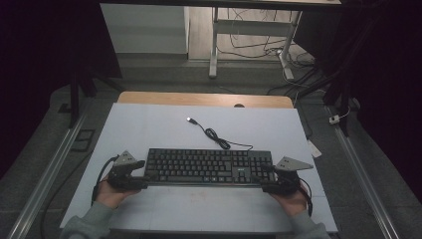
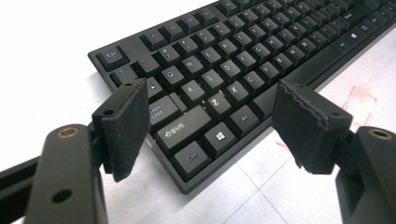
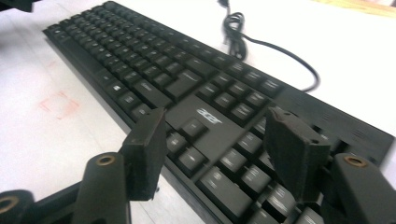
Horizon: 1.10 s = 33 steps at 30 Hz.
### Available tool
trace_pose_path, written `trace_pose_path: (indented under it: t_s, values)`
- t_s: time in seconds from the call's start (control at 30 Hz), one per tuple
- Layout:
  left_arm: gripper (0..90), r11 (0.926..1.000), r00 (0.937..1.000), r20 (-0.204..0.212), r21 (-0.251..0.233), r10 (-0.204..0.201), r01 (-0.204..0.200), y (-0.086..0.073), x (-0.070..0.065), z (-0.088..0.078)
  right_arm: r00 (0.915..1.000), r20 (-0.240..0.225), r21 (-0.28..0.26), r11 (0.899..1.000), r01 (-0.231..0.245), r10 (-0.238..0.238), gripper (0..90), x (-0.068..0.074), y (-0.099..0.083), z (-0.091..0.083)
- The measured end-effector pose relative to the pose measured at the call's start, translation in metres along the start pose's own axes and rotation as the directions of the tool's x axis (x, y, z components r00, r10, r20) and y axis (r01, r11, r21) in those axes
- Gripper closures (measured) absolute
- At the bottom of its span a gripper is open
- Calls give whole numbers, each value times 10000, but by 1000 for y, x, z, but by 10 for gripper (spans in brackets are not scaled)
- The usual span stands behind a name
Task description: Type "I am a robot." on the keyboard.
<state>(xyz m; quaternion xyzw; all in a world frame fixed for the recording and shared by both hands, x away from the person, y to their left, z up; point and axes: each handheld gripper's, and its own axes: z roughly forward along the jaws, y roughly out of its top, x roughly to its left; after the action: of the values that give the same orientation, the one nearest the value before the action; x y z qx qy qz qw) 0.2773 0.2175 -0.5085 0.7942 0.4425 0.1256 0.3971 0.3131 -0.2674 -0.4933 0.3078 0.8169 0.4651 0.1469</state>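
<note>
High view: both gaping grippers flank the keyboard (image 1: 209,167) on the table (image 1: 149,124).

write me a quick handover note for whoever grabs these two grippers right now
Left gripper: jaws open, at the keyboard's left end, around its near left corner by the Ctrl and Shift keys; nothing clamped.
Right gripper: jaws open, over the near right corner, by the number pad; nothing clamped.
Keyboard: flat on the white table, roughly centred. Its cable runs off the back edge, loosely coiled, and the USB plug lies free on the table.
Done: both grippers are set at the two ends.
Left: probably close both on the ends, then lift or shift the keyboard. Watch the trailing cable.
</note>
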Motion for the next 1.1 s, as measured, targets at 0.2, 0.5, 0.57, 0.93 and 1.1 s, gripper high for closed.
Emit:
trace_pose_path:
  t_s: [0.2,0.5,0.57,0.93,1.1]
  values:
    - [310,10000,9999,-137,-30,-24,24,0,0,1,9990,-441,-201,9998,26,-35,604,8,10,11]
    - [315,10000,9999,-130,-8,11,-11,1,0,3,9980,-515,-35,9993,369,-371,842,19,21,28]
    - [315,10000,9999,-130,-5,31,-31,2,-1,3,9981,-508,-19,9994,356,-357,892,20,23,31]
    - [346,9999,9999,-128,-70,79,-80,2,-1,4,9954,-804,163,9984,537,-522,900,33,39,60]
    - [397,9998,9998,-177,-161,109,-112,2,-1,4,9934,-952,208,9976,659,-637,900,38,46,72]
